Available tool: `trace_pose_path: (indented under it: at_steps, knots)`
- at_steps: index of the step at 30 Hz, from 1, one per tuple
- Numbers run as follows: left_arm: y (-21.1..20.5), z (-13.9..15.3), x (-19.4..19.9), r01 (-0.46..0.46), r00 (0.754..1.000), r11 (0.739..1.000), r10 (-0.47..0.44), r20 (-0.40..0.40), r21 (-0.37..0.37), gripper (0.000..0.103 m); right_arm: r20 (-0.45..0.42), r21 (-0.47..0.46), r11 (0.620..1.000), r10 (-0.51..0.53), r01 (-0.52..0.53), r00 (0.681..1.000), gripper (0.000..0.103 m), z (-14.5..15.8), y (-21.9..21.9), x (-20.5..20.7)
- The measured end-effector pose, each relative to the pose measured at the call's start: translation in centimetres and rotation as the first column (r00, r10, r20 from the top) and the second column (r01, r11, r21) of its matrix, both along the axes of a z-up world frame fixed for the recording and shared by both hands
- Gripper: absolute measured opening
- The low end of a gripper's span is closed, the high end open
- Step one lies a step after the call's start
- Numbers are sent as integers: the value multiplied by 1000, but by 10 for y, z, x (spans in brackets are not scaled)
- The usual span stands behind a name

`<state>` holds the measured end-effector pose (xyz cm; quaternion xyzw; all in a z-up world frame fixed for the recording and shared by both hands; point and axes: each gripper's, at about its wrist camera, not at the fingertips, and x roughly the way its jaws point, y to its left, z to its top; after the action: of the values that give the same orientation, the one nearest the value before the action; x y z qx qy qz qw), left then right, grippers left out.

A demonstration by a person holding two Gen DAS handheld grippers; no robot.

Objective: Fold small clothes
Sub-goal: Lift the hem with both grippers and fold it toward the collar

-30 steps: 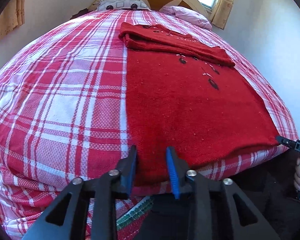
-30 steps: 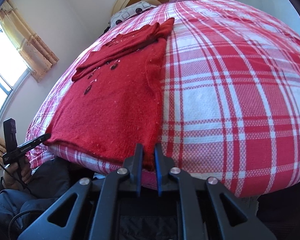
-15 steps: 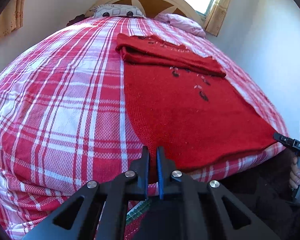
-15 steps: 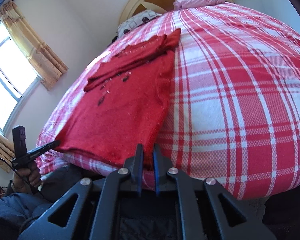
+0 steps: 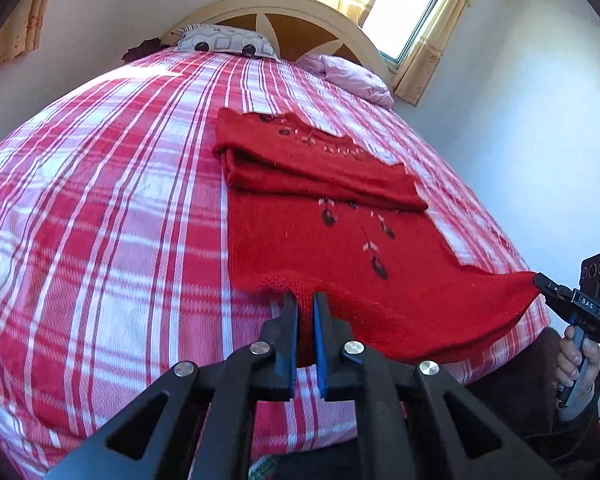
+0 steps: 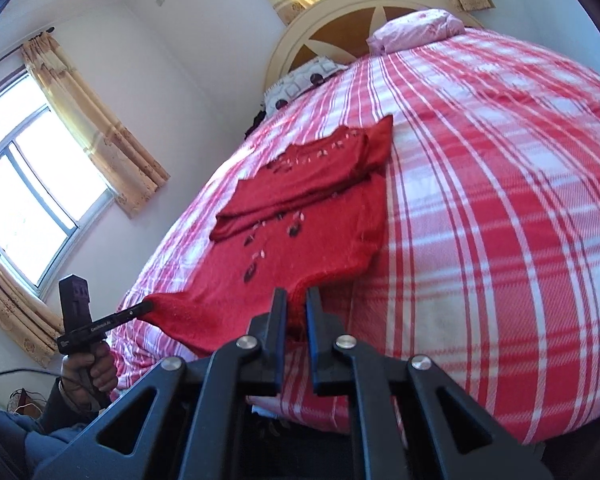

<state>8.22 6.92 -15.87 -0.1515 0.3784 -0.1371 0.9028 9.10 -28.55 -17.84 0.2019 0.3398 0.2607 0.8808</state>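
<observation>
I hold the red sweater (image 5: pixel 320 240) by its two bottom hem corners, one in each gripper. The left gripper (image 5: pixel 306 300) is clamped narrow on the hem corner nearest its camera, with red knit pinched between the blue pads; the right gripper (image 6: pixel 296 296) is clamped the same way on the other corner. The sweater lies on the checked bedspread (image 5: pixel 100 220) near the edge of the bed, its sleeves already folded across the chest, its collar end toward the headboard (image 5: pixel 284 12). The hem is raised off the bedspread and sags between the two grips, while the upper body rests flat. The step in hand appears to be the bottom-to-top fold. To do it well, I judge the following necessary: keep both grips at equal height so the hem stays level; hold enough tension between the corners to remove the sag without stretching the knit; carry the hem forward over the folded sleeves in one arc; lower it so its edge lies parallel to the collar edge; release both corners only once the cloth rests flat. Uneven travel would likely skew the fold.
</observation>
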Motion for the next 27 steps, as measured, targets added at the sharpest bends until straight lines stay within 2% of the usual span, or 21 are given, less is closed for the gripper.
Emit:
trace_pose_path:
  at_steps: [6,12,27]
  knots:
    - [6,23,39,-5,999,1000,5,46,-11,6,52,9,999,-32,31,998,12,30,-1,35]
    - [12,36,80,-26,997,999,28,70,-21,6,64,11,998,-60,60,996,12,46,1,78]
    - [25,42,161,-66,997,997,68,45,-43,6,24,-6,996,-89,89,996,12,53,15,166]
